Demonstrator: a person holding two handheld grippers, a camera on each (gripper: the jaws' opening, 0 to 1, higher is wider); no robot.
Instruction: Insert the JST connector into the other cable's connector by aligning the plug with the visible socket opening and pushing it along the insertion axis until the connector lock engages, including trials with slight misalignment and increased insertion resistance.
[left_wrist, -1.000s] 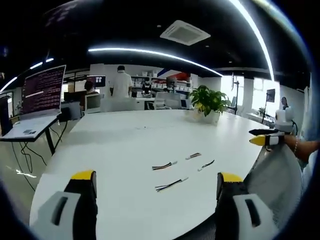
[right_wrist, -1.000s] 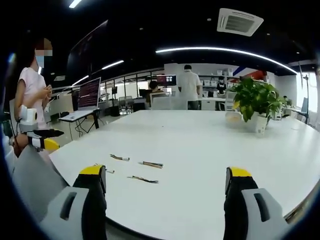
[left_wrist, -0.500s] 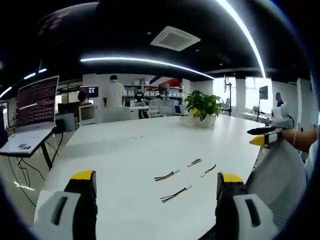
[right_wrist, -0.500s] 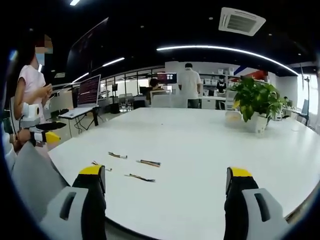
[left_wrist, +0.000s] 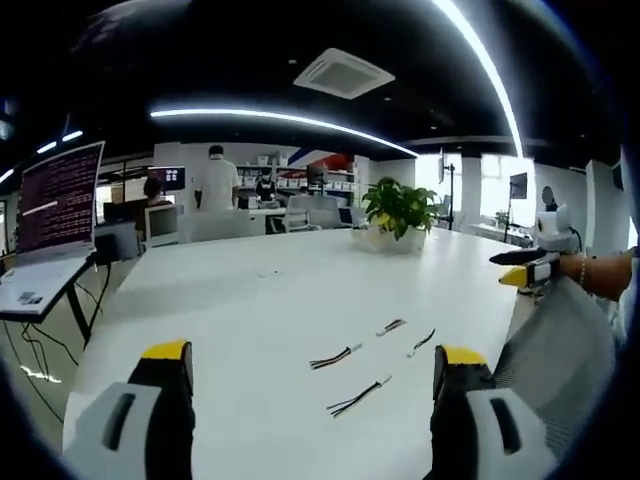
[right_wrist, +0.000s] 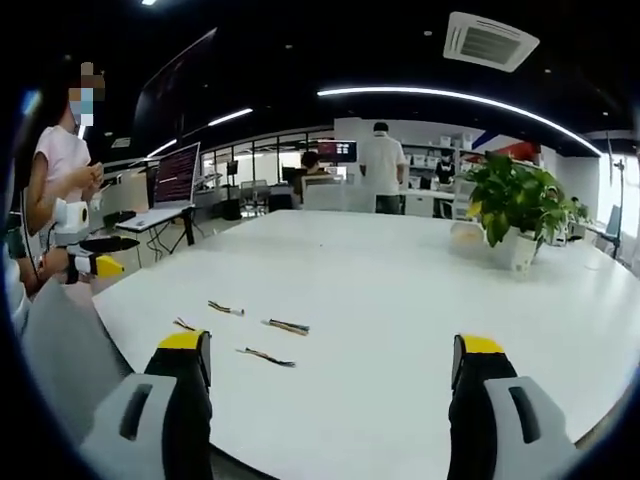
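Note:
Several short cables with small connectors lie on the white table (left_wrist: 250, 300). In the left gripper view I see one (left_wrist: 357, 396) nearest, another (left_wrist: 333, 356) behind it, and two shorter ones (left_wrist: 390, 326) (left_wrist: 418, 342) further right. My left gripper (left_wrist: 312, 370) is open above the table's near edge, nothing between its jaws. In the right gripper view the cables (right_wrist: 264, 355) (right_wrist: 286, 326) (right_wrist: 225, 308) lie left of centre, ahead of the open, empty right gripper (right_wrist: 330, 365). The right gripper (left_wrist: 525, 268) enters the left gripper view at the right; the left gripper (right_wrist: 95, 255) enters at the left.
A potted plant (right_wrist: 512, 205) stands on the far part of the table. A laptop on a stand (left_wrist: 50, 210) is at the left, off the table. People stand in the room's background (right_wrist: 382, 170) and one at the left (right_wrist: 60, 175).
Both views have drifted a little; the cables sit slightly lower and further right in the left gripper view, slightly further left in the right gripper view. Both grippers stay open and empty.

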